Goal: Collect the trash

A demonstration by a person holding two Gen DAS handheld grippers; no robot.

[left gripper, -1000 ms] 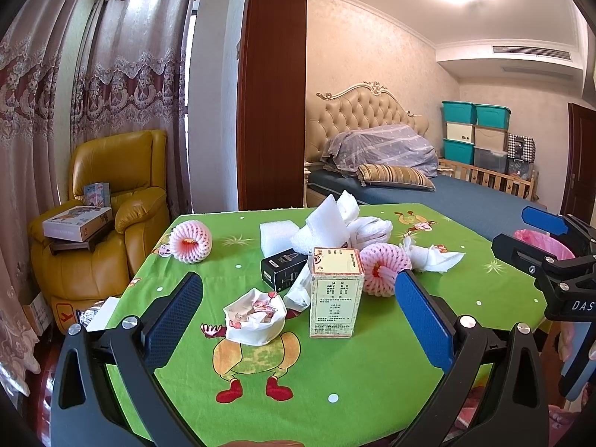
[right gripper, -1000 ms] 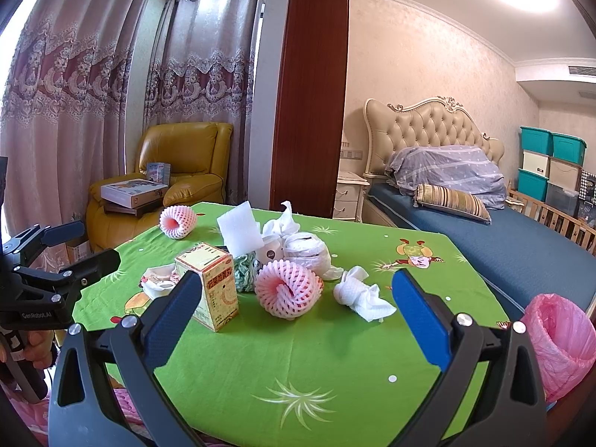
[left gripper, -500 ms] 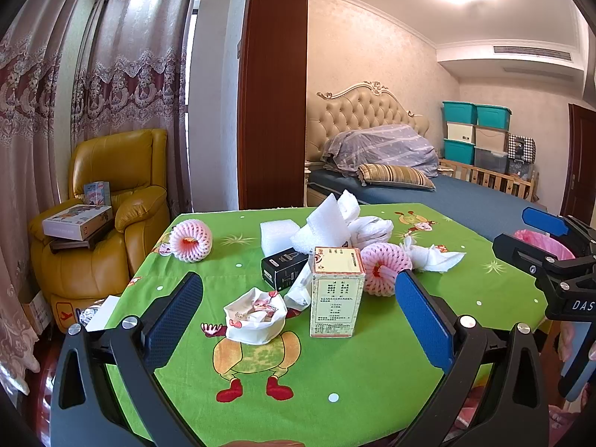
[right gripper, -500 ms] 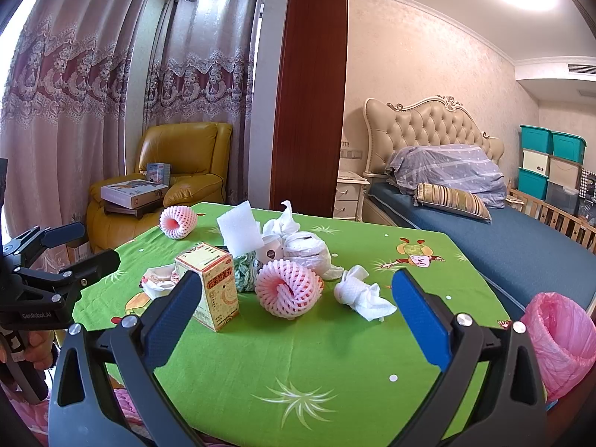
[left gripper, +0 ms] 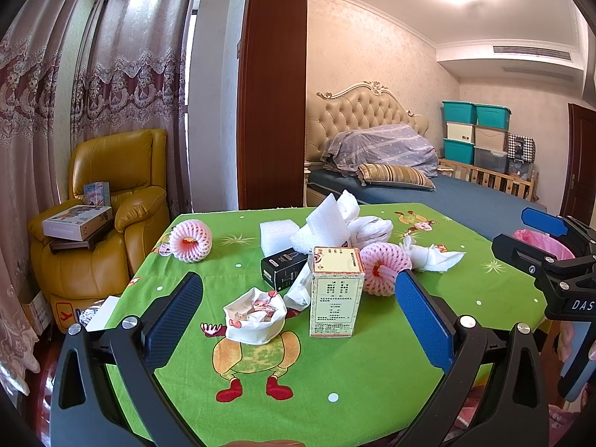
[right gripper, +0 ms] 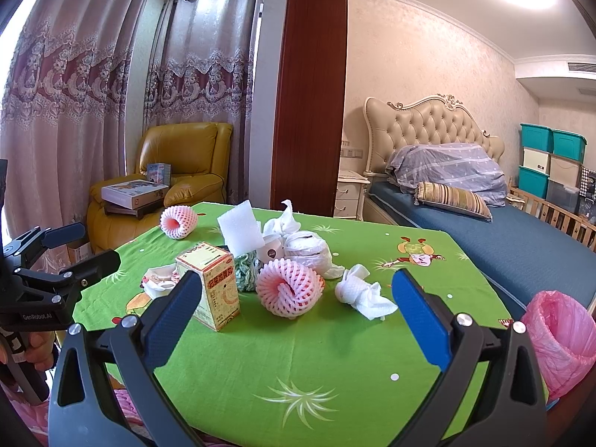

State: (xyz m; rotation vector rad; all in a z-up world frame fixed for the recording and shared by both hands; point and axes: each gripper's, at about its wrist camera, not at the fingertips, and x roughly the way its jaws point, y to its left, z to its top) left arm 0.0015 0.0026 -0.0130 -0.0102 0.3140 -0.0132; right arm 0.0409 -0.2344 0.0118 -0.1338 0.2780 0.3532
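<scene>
Left wrist view: left gripper (left gripper: 298,309) is hovering with jaws spread wide, holding nothing. On the green tablecloth (left gripper: 372,365) are lying a crumpled paper wrapper (left gripper: 255,314), an upright carton (left gripper: 337,290), and a pink foam fruit net (left gripper: 383,268); all probably light, the wrapper soft, best pinched at its rim.

Right wrist view: right gripper (right gripper: 294,309) is also gaping empty. A crumpled tissue (right gripper: 363,294) is lying near the net; the pink-lined bin (right gripper: 562,339) is waiting beyond the table's right edge.
</scene>
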